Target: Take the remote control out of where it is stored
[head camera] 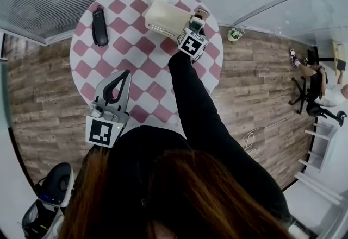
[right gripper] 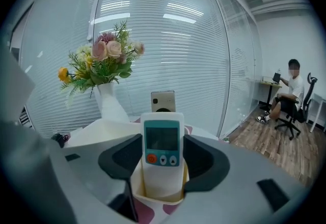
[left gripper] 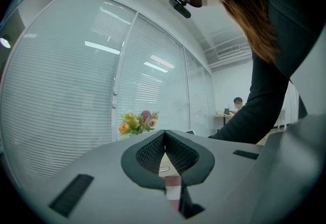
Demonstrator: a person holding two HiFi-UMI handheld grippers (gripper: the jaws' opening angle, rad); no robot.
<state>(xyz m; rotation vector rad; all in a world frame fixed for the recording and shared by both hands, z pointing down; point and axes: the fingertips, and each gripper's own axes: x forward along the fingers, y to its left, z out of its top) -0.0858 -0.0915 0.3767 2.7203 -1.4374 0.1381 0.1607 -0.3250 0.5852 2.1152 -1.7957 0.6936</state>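
There it was: the white remote control with a teal-framed screen stood upright in a cream pocket holder on the round pink-and-white checked table. The right gripper clenched its sides. The left gripper hovered over the table's near edge, jaws pressed together, empty.

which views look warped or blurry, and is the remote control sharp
Both gripper views are fisheye with dark corners; blinds bow in the right gripper view, floor planks curve in the head view. Right gripper view: remote control sharp, buttons clear, no screen glare. Left gripper view: light streaks on the glass.
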